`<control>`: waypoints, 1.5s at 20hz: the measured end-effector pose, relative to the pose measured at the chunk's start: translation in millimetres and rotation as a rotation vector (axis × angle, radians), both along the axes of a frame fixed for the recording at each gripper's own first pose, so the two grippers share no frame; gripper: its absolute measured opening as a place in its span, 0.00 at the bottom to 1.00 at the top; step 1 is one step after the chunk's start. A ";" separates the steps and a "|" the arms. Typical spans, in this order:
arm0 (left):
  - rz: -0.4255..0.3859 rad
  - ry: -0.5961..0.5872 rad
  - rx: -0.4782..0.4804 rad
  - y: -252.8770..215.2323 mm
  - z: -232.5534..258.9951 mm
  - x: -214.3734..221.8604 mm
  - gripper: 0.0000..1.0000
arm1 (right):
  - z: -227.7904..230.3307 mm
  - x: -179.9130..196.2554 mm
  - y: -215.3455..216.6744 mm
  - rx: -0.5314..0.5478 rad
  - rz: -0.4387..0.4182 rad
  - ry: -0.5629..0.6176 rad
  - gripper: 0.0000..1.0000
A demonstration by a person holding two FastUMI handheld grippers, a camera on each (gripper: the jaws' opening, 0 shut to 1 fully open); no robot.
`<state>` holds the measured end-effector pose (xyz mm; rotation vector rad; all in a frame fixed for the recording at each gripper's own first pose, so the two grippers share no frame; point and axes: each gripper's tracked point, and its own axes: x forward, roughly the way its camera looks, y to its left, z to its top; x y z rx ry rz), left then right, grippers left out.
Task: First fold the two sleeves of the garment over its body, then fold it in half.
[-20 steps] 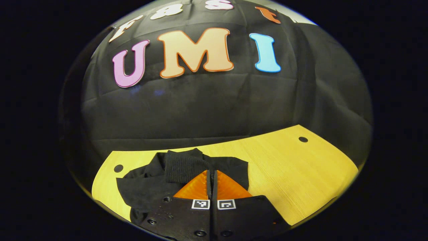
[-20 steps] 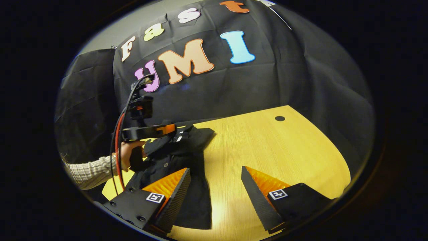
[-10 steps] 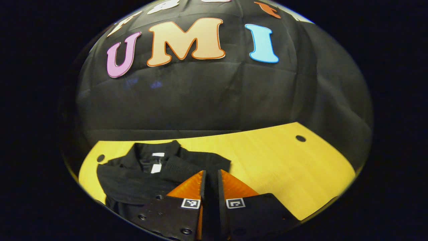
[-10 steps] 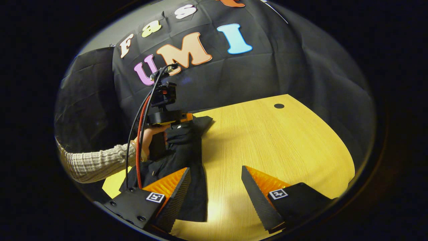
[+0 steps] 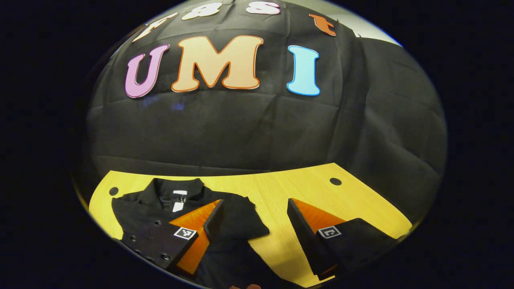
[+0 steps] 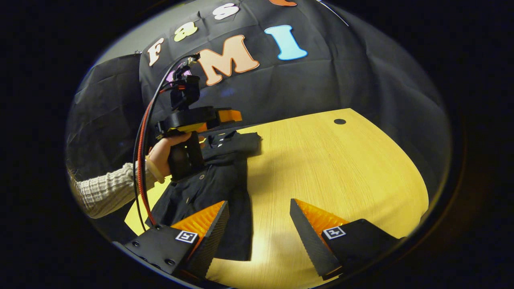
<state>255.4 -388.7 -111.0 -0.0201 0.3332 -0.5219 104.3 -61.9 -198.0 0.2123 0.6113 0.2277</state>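
A black garment (image 5: 140, 208) lies flat at the left of the yellow wooden table (image 5: 281, 188), collar and white tag toward the wall. My left gripper (image 5: 253, 210) hovers open over its right shoulder, with nothing between the fingers. In the right gripper view a hand (image 6: 162, 152) holds that left gripper (image 6: 233, 116) above the collar end of the garment (image 6: 219, 180), clear of the cloth. My right gripper (image 6: 259, 214) is open and low over the garment's near hem, one finger above the cloth and the other above bare wood.
The black cloth wall runs close behind the table. Round holes sit in the tabletop at the far right (image 6: 339, 121) and far left (image 5: 113, 191). A knit sleeve (image 6: 100, 192) and red and black cables reach in from the left.
The left gripper was shut on a ribbed cuff over the garment. It has let go, opened wide and risen. The cloth now lies flat. The right gripper has barely moved.
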 end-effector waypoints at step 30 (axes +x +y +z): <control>0.372 0.400 0.187 337.9 -145.5 -264.0 0.94 | -116.6 -64.2 92.2 -0.147 0.082 0.137 0.97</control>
